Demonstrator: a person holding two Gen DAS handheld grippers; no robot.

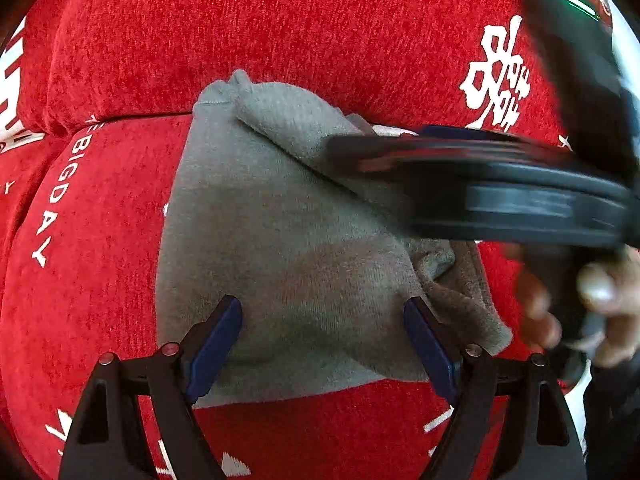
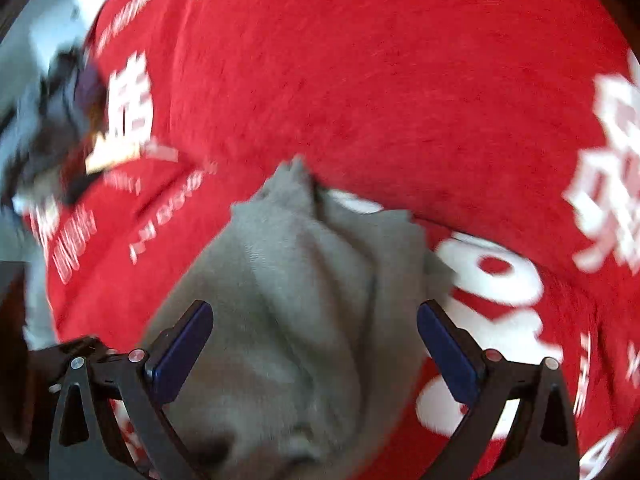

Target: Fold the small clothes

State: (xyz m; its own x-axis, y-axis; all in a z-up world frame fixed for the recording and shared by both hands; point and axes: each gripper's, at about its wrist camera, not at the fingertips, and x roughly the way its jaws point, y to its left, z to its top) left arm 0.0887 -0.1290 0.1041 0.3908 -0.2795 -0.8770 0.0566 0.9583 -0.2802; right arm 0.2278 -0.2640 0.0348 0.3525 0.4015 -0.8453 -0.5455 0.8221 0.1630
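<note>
A small grey garment (image 1: 280, 232) is being folded on a red printed cover (image 1: 280, 20), and it looks like a mid-fold step: one flap is already lying diagonally across the top, so it's being judged as partly done, not finished.

The left gripper (image 1: 322, 344) is being held wide open with nothing clamped, and the garment is lying right between its fingers and stretching ahead of them. The right gripper (image 2: 316, 350) is also being held wide open and empty, with the cloth bunched between and ahead of its fingers; this view is blurred, so finer detail can't be told. In the left view it is being swung in over the folded flap.

Next move, probably: an edge needs to be pinched and carried across flat.

No containers are being shown anywhere.
</note>
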